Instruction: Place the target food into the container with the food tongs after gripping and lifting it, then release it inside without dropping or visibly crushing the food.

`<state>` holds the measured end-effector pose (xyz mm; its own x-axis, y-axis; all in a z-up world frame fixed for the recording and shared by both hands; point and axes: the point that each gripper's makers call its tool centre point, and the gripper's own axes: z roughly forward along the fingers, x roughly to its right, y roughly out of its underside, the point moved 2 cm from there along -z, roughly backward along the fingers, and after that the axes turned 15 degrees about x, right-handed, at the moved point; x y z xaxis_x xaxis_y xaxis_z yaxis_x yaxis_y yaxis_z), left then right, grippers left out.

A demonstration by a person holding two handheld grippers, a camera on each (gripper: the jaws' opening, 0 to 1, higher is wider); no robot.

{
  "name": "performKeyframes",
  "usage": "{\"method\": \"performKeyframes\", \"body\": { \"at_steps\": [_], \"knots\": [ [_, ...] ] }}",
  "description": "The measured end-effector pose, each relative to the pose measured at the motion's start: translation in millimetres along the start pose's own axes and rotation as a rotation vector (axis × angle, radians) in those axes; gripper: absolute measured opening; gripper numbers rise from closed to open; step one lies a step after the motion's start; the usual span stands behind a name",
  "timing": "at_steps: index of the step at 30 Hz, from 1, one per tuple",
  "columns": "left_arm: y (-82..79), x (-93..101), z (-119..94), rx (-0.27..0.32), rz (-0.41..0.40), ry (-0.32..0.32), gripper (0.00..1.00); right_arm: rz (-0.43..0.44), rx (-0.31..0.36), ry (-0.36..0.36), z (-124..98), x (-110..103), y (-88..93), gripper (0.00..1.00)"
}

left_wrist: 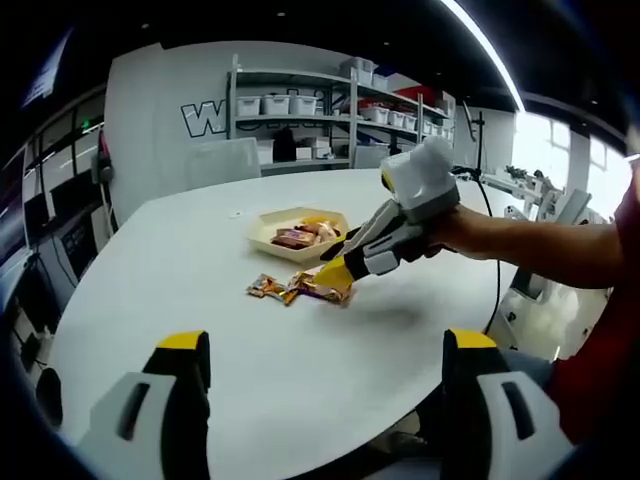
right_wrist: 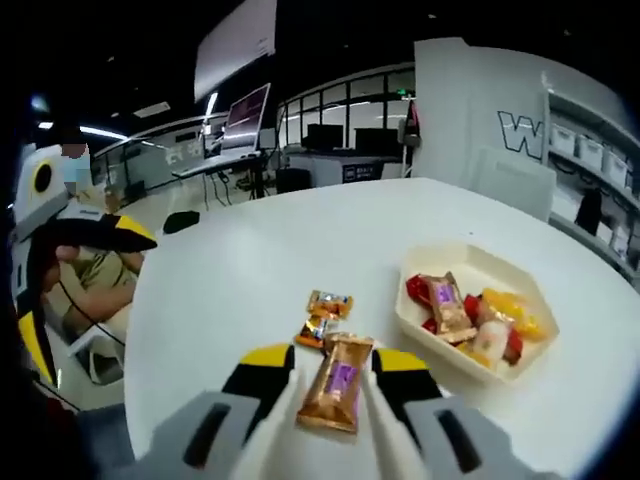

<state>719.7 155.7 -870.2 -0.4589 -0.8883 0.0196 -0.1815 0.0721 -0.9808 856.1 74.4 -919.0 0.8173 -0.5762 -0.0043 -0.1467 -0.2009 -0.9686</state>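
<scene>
Orange-wrapped snack [right_wrist: 338, 392] is held between the nearly closed white tongs [right_wrist: 300, 420] in the right gripper [right_wrist: 335, 375], and it should be carried gently, without squeezing, to the cream container [right_wrist: 425, 325] at two o'clock.

A round white table [left_wrist: 180, 270] carries a cream angular tray of wrapped snacks [right_wrist: 520, 285], with small orange wrapped candies [right_wrist: 325, 313] lying just beside it.
</scene>
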Motion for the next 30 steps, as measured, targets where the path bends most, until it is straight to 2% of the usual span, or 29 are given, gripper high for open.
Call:
{"method": "performKeyframes", "body": {
  "at_steps": [8,10,12,17,20,23,30],
  "knots": [
    [0.9,-2.6,-1.8,-0.003,0.0,-0.006,0.94,-0.024,-0.016,0.019,4.6,0.7,9.1,0.26],
    [1.5,-2.9,-1.6,-0.004,-0.002,-0.007,0.94,-0.045,-0.037,0.015,4.4,1.2,13.8,0.26],
    [2.2,-3.1,-0.8,-0.005,-0.004,-0.007,0.94,-0.019,-0.027,0.019,4.6,2.6,12.8,0.26],
    [2.7,-1.7,0.6,-0.006,-0.003,-0.001,0.94,-0.022,-0.027,0.012,3.7,2.2,12.2,0.25],
    [3.2,-2.5,0.6,-0.005,-0.007,-0.002,0.94,-0.016,-0.028,0.027,3.1,3.7,12.1,0.2],
    [4.2,-2.5,-0.6,-0.005,-0.008,-0.003,0.95,0.032,-0.02,0.044,1.7,5.2,12.2,0.17],
    [3.3,-2.2,-1.1,0.011,-0.024,-0.005,0.96,0.067,-0.019,0.048,-3.7,4.7,12.4,0.17]
  ]
}}
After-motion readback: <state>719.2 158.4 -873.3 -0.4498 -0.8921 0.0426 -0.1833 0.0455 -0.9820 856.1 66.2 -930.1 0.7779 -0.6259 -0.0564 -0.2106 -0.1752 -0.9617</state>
